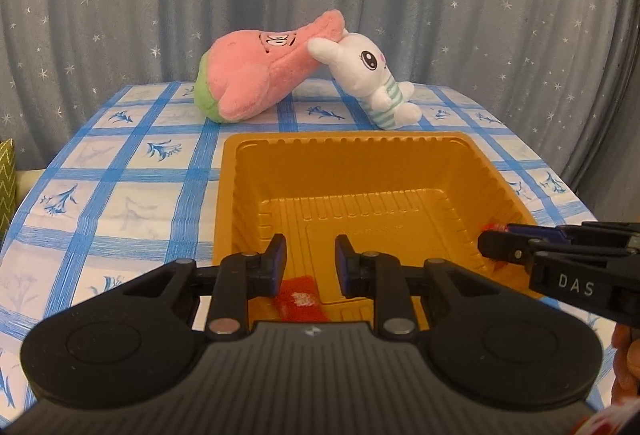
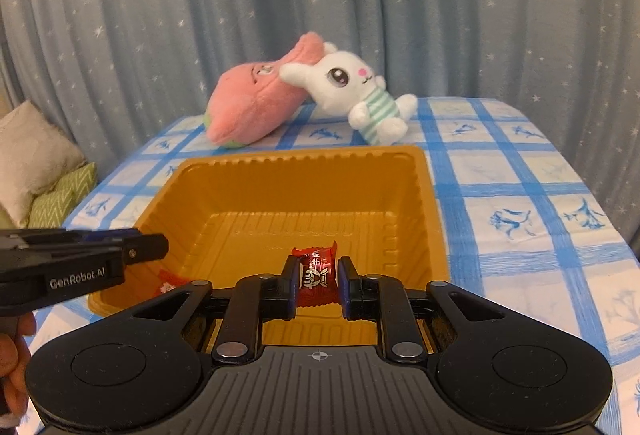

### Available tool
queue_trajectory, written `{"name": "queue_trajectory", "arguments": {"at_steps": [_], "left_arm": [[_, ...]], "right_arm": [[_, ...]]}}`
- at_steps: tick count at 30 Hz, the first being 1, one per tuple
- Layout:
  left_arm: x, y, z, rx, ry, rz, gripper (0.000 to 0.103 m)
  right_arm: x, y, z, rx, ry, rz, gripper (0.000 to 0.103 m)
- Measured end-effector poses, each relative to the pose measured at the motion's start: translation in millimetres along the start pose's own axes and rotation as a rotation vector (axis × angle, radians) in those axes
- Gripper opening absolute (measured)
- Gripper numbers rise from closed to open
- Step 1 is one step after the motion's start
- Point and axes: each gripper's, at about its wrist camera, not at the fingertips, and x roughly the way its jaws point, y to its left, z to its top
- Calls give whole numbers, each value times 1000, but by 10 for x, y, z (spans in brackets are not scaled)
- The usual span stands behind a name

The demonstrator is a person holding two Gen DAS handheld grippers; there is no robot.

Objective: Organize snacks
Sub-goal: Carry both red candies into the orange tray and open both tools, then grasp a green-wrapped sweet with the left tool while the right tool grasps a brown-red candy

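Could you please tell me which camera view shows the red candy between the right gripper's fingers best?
The right wrist view: the red candy sits centred between the right gripper fingers, its wrapper print visible, over the gold tray. In the left wrist view only a red sliver shows beyond the right gripper tips.

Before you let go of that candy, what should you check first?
1. Red candy pinched in the right hand-held gripper: ok.
2. Candy is above the gold tray: ok.
3. Tray floor under it looks bare: ok; the other candy lies toward the tray's left side.
4. Left hand-held gripper empty, jaws apart: ok.
5. The two grippers are not touching: ok.
6. Pink plush and bunny plush sit behind the tray, outside it: ok.
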Motion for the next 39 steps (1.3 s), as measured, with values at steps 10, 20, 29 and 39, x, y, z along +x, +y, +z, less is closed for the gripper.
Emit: {"name": "queue_trajectory", "arguments": {"at_steps": [10,20,29,39], "left_arm": [[-217,52,-4,-4,-23,7,43],[-1076,-1,-176,-50,-81,43,75],[-1870,-86,-715,-92,-49,65,84],[-2293,-341,-1242,-47,1,19,84]], "right_arm": [[-258,-139,51,49,-85,-33,69],[-992,-134,-102,87,-137,-81,69],[-1783,44,-554,101,-118,-79,70],[-2348,164,-1207,191,-77,-97,69]]}}
